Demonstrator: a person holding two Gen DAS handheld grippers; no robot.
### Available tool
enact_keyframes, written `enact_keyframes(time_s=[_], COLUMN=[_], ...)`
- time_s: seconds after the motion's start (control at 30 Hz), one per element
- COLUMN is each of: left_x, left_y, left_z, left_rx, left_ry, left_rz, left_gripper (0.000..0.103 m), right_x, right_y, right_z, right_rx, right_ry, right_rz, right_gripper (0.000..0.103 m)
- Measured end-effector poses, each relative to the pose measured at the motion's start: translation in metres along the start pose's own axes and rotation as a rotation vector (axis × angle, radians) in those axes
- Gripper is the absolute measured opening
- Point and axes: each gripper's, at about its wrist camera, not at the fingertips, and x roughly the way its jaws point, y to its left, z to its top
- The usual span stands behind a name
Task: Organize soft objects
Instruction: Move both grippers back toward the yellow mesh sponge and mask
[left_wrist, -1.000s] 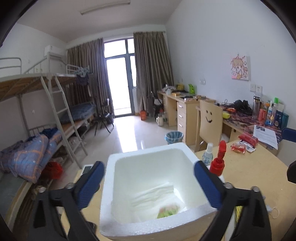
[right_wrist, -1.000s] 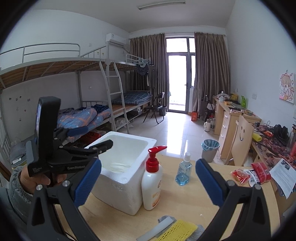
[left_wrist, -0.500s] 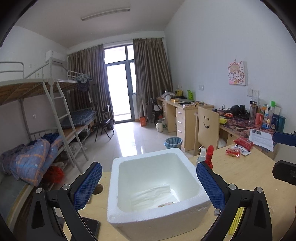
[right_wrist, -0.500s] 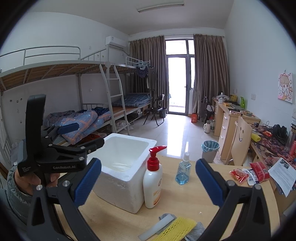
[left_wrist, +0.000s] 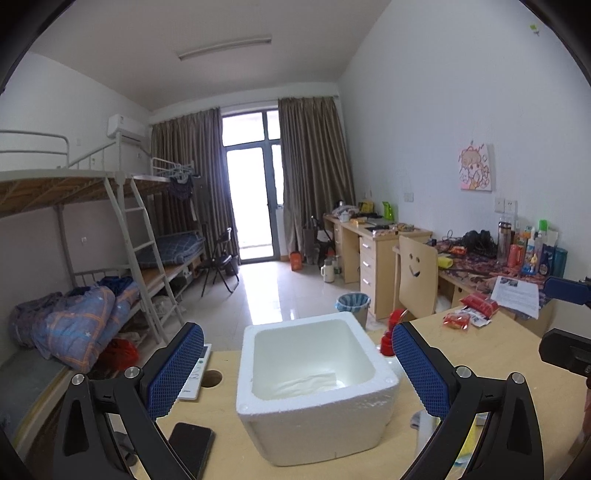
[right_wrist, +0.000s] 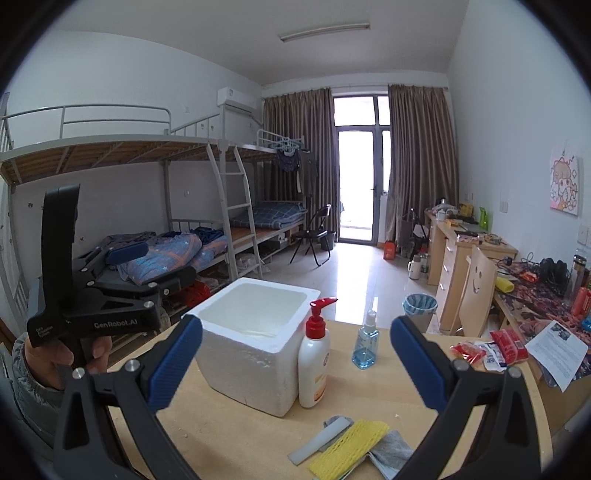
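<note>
A white foam box (left_wrist: 317, 432) stands on the wooden table, with a white crumpled sheet (left_wrist: 314, 382) on its floor. My left gripper (left_wrist: 295, 332) hovers open just before the box with nothing between its pads. In the right wrist view the box (right_wrist: 251, 365) sits left of centre. A yellow foam net (right_wrist: 351, 446), a grey cloth (right_wrist: 393, 448) and a white strip (right_wrist: 319, 439) lie near the table's front edge. Above and behind them my right gripper (right_wrist: 297, 326) stands open. A hand holds the left gripper (right_wrist: 155, 264) at the far left.
A red-capped pump bottle (right_wrist: 314, 365) stands against the box, with a small blue bottle (right_wrist: 365, 343) beside it. Red snack packets (right_wrist: 491, 347) and a paper lie at the right. Left of the box lie a phone (left_wrist: 190, 446) and a white remote (left_wrist: 195, 373).
My left gripper has drawn back and up from over the box, still open. The small green item seen in the box a second ago is out of sight. The right gripper barely moved.
</note>
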Motion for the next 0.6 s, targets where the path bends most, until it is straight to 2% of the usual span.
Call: enact_keyframes(time_s=[0.6], left_x=[-0.090], left_y=[-0.018], left_z=[-0.015], left_rx=[0.005], left_ry=[-0.087], left_rz=[-0.022], left_gripper=[0.102], right_x=[-0.077], right_y=[0.030], right_z=[-0.022], right_rx=[-0.019], right_ry=[-0.055], right_rz=[-0.010], right_gripper=[0.103])
